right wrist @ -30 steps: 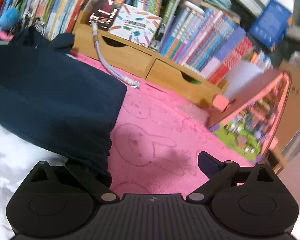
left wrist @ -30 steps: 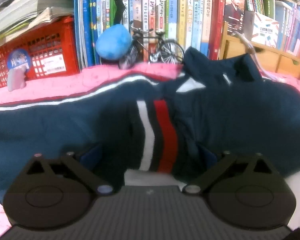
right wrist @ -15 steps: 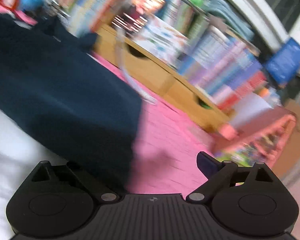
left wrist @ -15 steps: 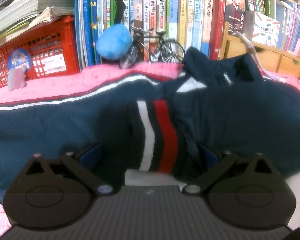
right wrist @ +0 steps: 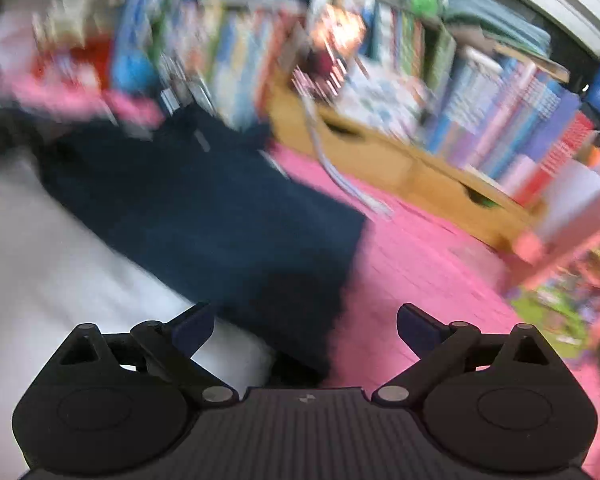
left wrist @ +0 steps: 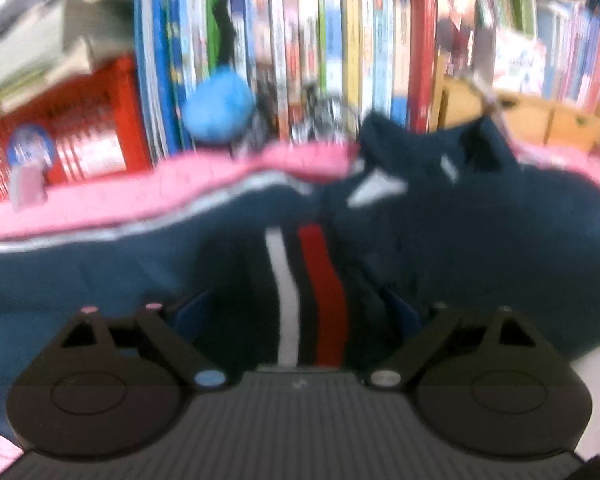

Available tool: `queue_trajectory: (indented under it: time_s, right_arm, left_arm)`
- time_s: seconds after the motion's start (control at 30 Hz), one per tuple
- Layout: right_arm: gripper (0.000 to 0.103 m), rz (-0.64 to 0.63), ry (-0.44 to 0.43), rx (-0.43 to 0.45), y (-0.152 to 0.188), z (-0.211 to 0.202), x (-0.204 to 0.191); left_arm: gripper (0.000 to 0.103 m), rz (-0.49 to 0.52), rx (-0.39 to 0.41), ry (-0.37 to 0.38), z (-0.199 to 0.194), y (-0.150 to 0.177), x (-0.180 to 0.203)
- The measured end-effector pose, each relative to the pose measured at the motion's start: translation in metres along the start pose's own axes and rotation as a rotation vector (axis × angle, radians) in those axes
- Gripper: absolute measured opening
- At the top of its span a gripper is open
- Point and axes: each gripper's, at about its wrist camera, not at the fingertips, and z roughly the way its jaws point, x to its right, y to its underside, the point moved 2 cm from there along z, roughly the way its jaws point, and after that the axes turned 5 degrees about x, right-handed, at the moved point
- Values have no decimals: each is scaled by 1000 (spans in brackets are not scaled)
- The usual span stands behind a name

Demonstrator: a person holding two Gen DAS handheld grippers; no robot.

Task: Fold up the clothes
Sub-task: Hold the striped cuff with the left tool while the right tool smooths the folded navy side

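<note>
A navy jacket (left wrist: 480, 240) lies spread on the pink mat (left wrist: 100, 204), over a white cloth (right wrist: 60, 260). Its ribbed cuff (left wrist: 308, 288), with a white and a red stripe, lies between the fingers of my left gripper (left wrist: 300, 312). Those jaws stand wide and are closing, and the pads are not pressing the cuff. My right gripper (right wrist: 304, 324) hangs open above the jacket's right edge (right wrist: 220, 208), where navy cloth meets pink mat (right wrist: 420, 260). Nothing is between its fingers. Both views are blurred.
A row of upright books (left wrist: 340, 40) lines the back. A red crate (left wrist: 72, 136) stands at the left, with a blue ball (left wrist: 218, 108) beside it. A wooden drawer box (right wrist: 420, 172) with a hanging cord (right wrist: 332, 160) and a pink stand (right wrist: 572, 240) are on the right.
My right gripper has risen and swung, so more of the jacket and shelf shows, and its left finger is now clear of the cloth. The left gripper's fingers have drawn in slightly around the cuff.
</note>
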Motion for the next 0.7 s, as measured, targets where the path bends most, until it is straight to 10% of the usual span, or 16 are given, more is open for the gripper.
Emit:
queue_trajectory:
  time_s: [0.17, 0.37, 0.7]
  right_arm:
    - [99, 202, -139, 79, -46, 42, -55]
    - [69, 242, -178, -38, -62, 124, -125]
    - [72, 306, 153, -81, 17, 86, 7]
  left_arm:
    - [102, -19, -16, 4, 4, 0, -2]
    - [103, -24, -19, 2, 5, 1, -2]
    - [103, -25, -21, 8, 6, 0, -2]
